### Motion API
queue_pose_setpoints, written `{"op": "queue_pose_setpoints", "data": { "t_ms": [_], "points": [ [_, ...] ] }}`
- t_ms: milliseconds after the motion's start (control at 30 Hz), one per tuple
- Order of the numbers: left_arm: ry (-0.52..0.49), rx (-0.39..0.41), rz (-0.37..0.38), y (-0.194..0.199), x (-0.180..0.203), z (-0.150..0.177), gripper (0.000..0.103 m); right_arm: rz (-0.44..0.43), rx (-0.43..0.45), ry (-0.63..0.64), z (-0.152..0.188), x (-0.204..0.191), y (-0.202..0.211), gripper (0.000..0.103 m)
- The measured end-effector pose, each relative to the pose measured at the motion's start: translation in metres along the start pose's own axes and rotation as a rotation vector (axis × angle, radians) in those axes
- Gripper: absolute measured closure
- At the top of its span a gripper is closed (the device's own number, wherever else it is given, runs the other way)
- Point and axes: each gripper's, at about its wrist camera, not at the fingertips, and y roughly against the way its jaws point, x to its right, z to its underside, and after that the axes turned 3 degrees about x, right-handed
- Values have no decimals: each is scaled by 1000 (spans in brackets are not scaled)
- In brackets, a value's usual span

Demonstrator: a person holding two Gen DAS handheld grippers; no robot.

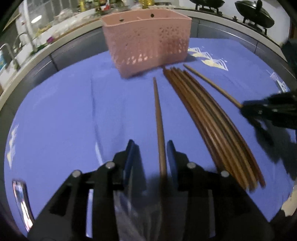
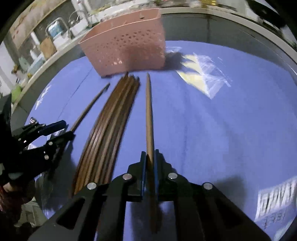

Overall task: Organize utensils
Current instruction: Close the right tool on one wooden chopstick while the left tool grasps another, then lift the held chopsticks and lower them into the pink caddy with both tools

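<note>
A pink perforated utensil basket [image 1: 148, 39] stands at the far side of the blue tablecloth [image 1: 65, 111]; it also shows in the right wrist view [image 2: 126, 44]. A bundle of brown chopsticks [image 1: 209, 122] lies in front of it [image 2: 111, 118]. My left gripper [image 1: 151, 148] is open, its jaws on either side of a single chopstick [image 1: 158, 115] that lies on the cloth. My right gripper [image 2: 149, 157] is shut on another single chopstick [image 2: 149, 111], which points toward the basket. The right gripper also shows in the left wrist view [image 1: 269, 115].
A kitchen counter [image 1: 55, 35] with a sink and clutter runs behind the table. Woks [image 1: 254, 14] sit on a stove at the back right. Printed white patterns [image 2: 202, 74] mark the cloth. A phone-like object [image 1: 20, 202] lies at the near left.
</note>
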Motion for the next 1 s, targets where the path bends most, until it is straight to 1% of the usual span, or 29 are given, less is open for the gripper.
{"op": "queue_pose_setpoints", "data": {
  "t_ms": [33,100,133,167,233,300,333,433,467,533,633,667,800,833,867,900,1000],
  "points": [
    [3,-9,17,-9,-2,-13,69,3,-15,4,-16,-2,-9,93],
    [1,-12,28,-21,-5,-30,69,-3,-38,1,-42,-2,-25,93],
    [6,-13,41,-26,-6,-36,78,-7,-44,3,-48,-3,-29,93],
    [8,-10,67,-31,-7,-44,96,-18,-54,11,-58,-3,-35,93],
    [12,-14,82,-36,-9,-52,98,-34,-69,12,-67,-2,-41,97],
    [40,0,125,-31,-14,-54,98,-72,-65,-7,-65,-1,-35,97],
    [51,24,141,-23,-17,-54,98,-91,-40,4,-61,-3,-25,97],
    [87,140,194,18,-31,-56,98,-142,61,43,-51,-11,10,97],
    [107,196,221,39,-37,-57,98,-162,115,60,-47,-15,28,97],
    [124,281,251,70,-46,-61,98,-198,225,81,-41,-21,62,97],
    [128,417,272,124,-55,-72,98,-245,346,93,-41,-27,95,97],
    [127,451,275,136,-55,-75,98,-259,400,101,-45,-31,110,97],
    [106,589,266,187,-57,-99,98,-300,526,113,-79,-42,145,97],
    [94,631,256,202,-59,-109,98,-309,545,116,-90,-43,150,97],
    [84,659,238,208,-56,-120,98,-310,575,124,-102,-47,158,97],
    [76,684,220,217,-56,-128,98,-301,608,132,-114,-52,166,97],
    [61,744,162,226,-57,-162,98,-259,684,139,-150,-61,179,97]
  ]
}}
